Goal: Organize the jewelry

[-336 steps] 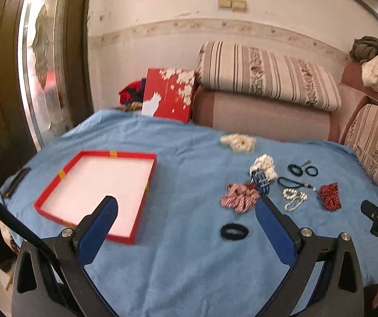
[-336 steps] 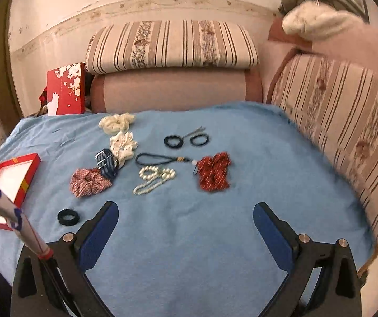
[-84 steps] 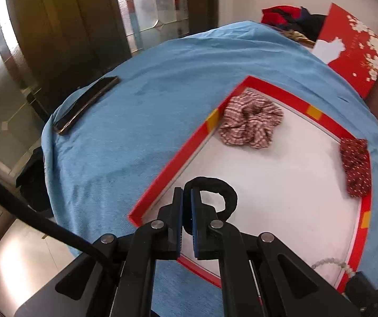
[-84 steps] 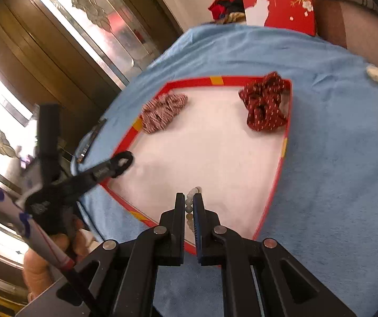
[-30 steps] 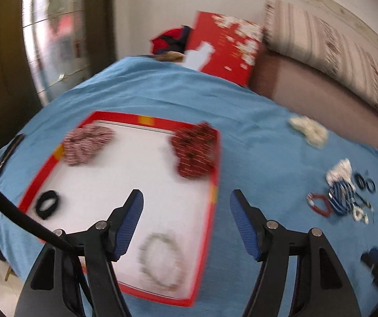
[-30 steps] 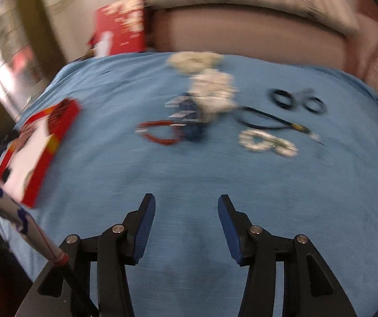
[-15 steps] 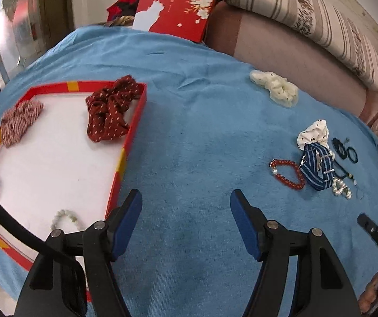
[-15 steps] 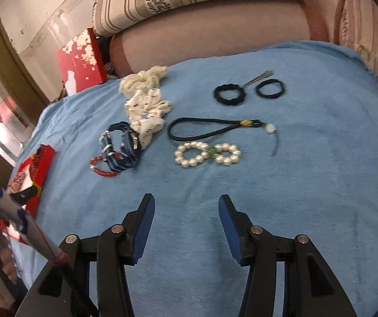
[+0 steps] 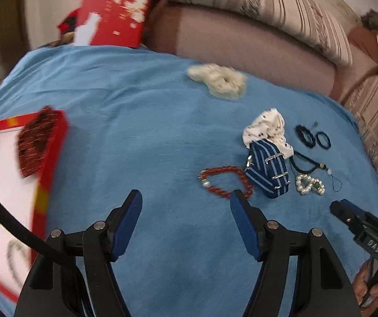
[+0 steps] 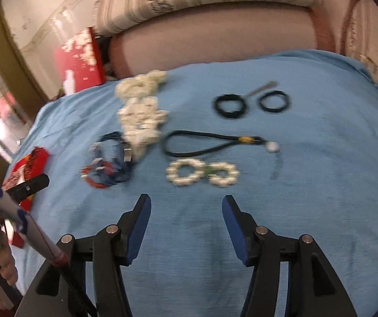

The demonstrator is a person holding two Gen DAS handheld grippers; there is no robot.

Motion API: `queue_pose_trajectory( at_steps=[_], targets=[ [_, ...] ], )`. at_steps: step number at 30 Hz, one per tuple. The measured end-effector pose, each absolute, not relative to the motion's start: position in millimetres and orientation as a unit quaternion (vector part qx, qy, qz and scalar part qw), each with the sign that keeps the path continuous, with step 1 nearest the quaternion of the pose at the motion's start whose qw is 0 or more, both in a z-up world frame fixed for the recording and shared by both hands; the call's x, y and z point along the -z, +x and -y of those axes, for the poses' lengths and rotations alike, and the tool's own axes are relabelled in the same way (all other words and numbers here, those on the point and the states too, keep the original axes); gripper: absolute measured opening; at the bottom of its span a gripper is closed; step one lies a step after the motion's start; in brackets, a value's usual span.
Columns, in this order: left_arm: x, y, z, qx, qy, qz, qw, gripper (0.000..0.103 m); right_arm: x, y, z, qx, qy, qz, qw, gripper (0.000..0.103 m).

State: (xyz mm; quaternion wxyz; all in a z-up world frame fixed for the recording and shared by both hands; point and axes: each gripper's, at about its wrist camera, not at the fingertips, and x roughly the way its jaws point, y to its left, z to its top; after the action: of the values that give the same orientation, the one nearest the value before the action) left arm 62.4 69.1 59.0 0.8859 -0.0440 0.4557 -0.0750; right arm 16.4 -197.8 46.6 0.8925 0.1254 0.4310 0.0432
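My left gripper point(image 9: 186, 200) is open and empty above the blue cloth, just short of a red bead bracelet point(image 9: 224, 181) and a blue striped strap point(image 9: 268, 169). The red tray point(image 9: 54, 153) at the left holds a dark red scrunchie point(image 9: 34, 145), a pink checked one and a bead bracelet point(image 9: 17, 259). My right gripper point(image 10: 186, 206) is open and empty, just short of a white pearl bracelet point(image 10: 202, 173). A black cord loop point(image 10: 210, 145), two black hair ties point(image 10: 229, 105), the strap and red bracelet point(image 10: 101, 177) lie beyond.
A cream scrunchie point(image 9: 219, 80) and a white spotted one point(image 9: 266, 128) lie on the blue cloth. A red gift box point(image 9: 115, 13) and striped sofa cushions point(image 9: 268, 13) stand behind. The other gripper's tip point(image 9: 358, 219) shows at the right.
Both grippers have moved closer to the loose jewelry on the cloth. The left view has swung right, so the tray sits further left. Both stay open.
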Motion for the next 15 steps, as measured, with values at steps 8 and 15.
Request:
queue_pose_trajectory(
  at_steps=[8, 15],
  targets=[
    [-28, 97, -64, 0.121, -0.075, -0.485, 0.863, 0.059, -27, 35, 229, -0.025, 0.162, -0.442, 0.882, 0.060],
    [-17, 103, -38, 0.167, -0.043, -0.480, 0.860, 0.059, -25, 41, 215, -0.056, 0.157, -0.433, 0.886, 0.060]
  ],
)
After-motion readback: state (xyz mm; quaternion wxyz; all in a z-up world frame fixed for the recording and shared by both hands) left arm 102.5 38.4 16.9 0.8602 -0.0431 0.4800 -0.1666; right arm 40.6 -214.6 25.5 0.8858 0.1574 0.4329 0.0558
